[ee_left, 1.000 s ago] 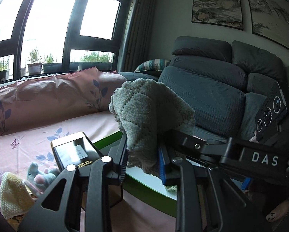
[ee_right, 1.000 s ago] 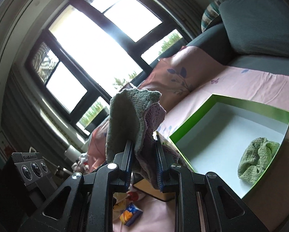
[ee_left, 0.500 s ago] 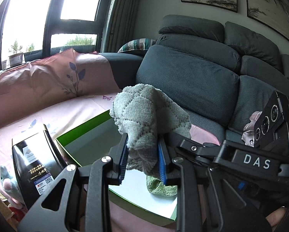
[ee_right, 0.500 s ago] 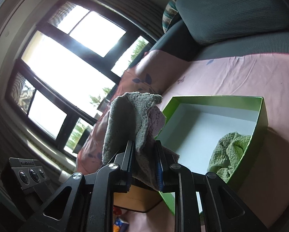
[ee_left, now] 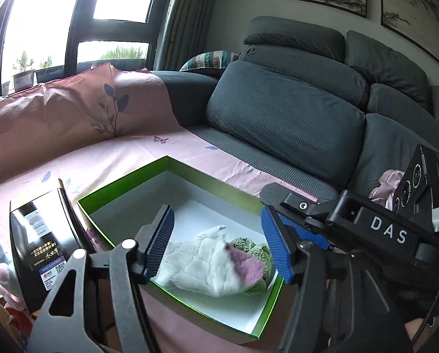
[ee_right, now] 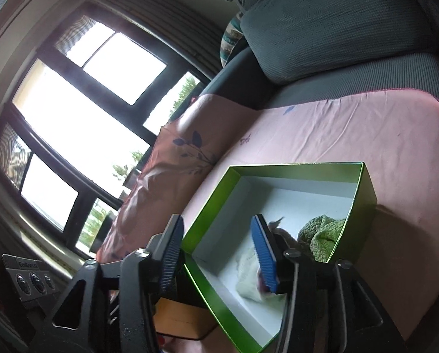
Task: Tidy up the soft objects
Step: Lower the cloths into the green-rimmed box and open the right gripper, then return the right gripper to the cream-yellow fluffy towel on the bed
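A green box [ee_left: 207,184] with a white inside sits on the pink sheet. In it lie a pale grey-white cloth with a pink patch [ee_left: 207,267] and a green knitted cloth [ee_left: 257,250] beside it. My left gripper [ee_left: 219,244] is open and empty just above the box. My right gripper [ee_right: 219,250] is open and empty over the same box [ee_right: 363,185]. The pale cloth [ee_right: 248,282] and the green cloth [ee_right: 322,238] show partly behind its blue finger [ee_right: 265,253].
A black carton [ee_left: 43,241] stands left of the box. Soft toys [ee_left: 1,267] lie at the far left. The grey sofa back [ee_left: 293,108] rises behind. A pink cloth [ee_left: 387,185] lies on the sofa at right. The pink sheet [ee_right: 351,129] covers the seat.
Both grippers held one grey-and-pink cloth between them. Both have opened, and the cloth has dropped into the green box beside the green cloth.
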`<state>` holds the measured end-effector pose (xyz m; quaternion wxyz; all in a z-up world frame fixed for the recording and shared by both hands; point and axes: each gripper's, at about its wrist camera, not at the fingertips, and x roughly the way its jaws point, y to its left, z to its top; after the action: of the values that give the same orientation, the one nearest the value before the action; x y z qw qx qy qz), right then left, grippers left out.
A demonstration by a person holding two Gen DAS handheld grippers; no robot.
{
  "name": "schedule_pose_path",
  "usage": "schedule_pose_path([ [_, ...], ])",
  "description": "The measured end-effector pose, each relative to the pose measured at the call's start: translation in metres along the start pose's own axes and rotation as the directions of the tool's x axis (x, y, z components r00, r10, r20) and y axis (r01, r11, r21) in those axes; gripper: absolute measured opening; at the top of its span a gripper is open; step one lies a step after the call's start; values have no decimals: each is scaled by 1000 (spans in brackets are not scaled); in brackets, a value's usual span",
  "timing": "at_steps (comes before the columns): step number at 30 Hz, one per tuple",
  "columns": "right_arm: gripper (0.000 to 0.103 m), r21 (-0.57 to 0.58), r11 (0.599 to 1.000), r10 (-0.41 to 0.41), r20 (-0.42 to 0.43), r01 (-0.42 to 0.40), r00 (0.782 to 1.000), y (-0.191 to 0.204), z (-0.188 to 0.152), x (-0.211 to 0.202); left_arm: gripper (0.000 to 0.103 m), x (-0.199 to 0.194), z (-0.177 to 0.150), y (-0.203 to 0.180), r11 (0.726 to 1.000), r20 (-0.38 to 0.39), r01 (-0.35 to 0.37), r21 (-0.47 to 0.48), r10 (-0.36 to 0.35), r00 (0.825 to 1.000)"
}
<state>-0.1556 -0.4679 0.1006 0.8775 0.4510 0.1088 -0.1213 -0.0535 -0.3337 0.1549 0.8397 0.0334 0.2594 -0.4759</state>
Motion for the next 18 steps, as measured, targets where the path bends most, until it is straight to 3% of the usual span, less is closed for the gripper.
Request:
schedule_pose_path([
  [3, 60, -17, 1000, 24, 10, -23, 1000, 8, -1, -4, 71, -14, 2, 5, 1000, 18, 12, -22, -12, 1000],
  [5, 69, -41, 999, 14, 15, -14, 1000, 13, -1, -4, 73, -27, 3, 10, 999, 39, 17, -41, -16, 999],
  [10, 70, -76, 997, 20, 4, -20, 1000, 27, -6, -5, 86, -67, -2, 20, 998, 105, -32, -57, 38, 994],
  [14, 76, -126, 992, -12, 4, 13, 1000, 40, -11, -6, 88, -95, -10, 37, 988, 107, -111, -105, 122, 987],
  [18, 79, -189, 981, -38, 8, 39, 999, 59, -18, -9, 88, -126, -22, 60, 961, 95, -202, -188, 222, 970],
])
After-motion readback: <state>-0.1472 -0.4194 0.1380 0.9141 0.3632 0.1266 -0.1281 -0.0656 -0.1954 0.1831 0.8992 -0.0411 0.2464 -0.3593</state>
